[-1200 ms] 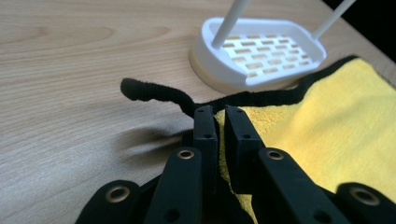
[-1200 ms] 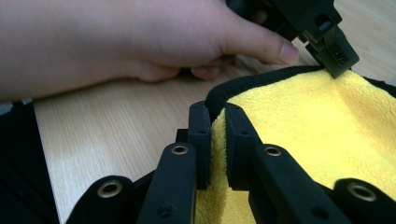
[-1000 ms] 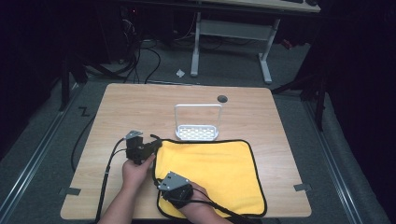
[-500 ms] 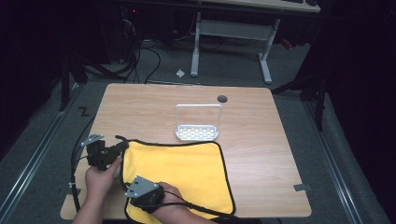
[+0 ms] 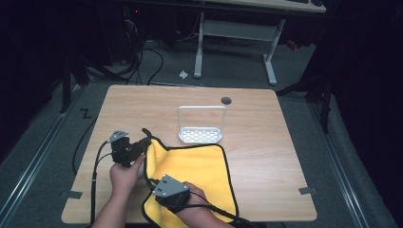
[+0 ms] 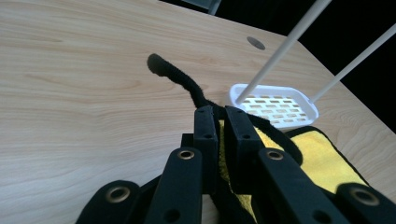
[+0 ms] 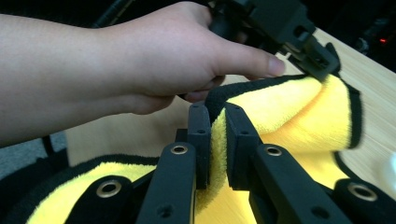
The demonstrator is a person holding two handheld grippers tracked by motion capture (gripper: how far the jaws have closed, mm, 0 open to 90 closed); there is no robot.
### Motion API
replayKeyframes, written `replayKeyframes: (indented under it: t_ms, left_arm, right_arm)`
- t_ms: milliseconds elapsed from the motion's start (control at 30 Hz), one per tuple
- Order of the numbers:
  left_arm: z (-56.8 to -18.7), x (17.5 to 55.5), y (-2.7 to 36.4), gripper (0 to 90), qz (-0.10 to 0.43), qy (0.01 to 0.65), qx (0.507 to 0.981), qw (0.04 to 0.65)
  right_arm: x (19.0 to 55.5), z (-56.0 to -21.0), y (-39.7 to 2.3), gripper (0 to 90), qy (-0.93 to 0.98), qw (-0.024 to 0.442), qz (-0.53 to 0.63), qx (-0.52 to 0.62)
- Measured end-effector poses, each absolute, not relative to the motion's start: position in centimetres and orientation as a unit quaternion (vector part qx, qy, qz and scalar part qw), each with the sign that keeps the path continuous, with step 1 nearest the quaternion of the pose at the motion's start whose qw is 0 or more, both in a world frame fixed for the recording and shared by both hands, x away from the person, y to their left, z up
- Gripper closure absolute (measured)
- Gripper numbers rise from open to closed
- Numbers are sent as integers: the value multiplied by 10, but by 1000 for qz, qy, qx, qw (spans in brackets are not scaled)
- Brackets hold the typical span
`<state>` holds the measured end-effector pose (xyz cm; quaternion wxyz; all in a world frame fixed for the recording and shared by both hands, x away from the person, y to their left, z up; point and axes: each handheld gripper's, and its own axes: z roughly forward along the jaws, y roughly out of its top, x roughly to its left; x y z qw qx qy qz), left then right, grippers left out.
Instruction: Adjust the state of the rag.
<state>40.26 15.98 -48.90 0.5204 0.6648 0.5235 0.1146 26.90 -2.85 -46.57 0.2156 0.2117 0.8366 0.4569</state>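
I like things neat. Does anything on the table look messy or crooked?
The yellow cloth isn't flat. The left gripper and right gripper each pinch its black-trimmed left edge and lift it, so that side stands up in a rumpled fold. A black loop sticks out at the corner. The white rack stands straight. Nothing is spilled or broken.

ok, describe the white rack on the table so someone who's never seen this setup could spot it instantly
Start at the wooden table. Past the far edge of the yellow cloth, on the side away from the person, stands a small white plastic tray with a slotted floor and a tall wire hoop handle arching over it. It is the one white, rigid, upright thing there; the cloth beside it is soft, yellow and black-trimmed.
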Motion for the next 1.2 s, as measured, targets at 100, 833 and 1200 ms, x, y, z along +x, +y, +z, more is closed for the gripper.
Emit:
replayKeyframes:
  t_ms: [100, 833, 1200]
  left_arm:
    - [-489, 404, 143, 836, 117, 520, 673, 513]
    - [-485, 409, 41, 832, 100, 476, 713, 505]
    - [-492, 417, 6, 821, 82, 466, 724, 502]
  right_arm:
    - [269, -467, -48, 831, 832, 225, 454, 224]
    - [264, -483, -154, 829, 814, 241, 427, 312]
    - [258, -499, -200, 821, 814, 234, 393, 357]
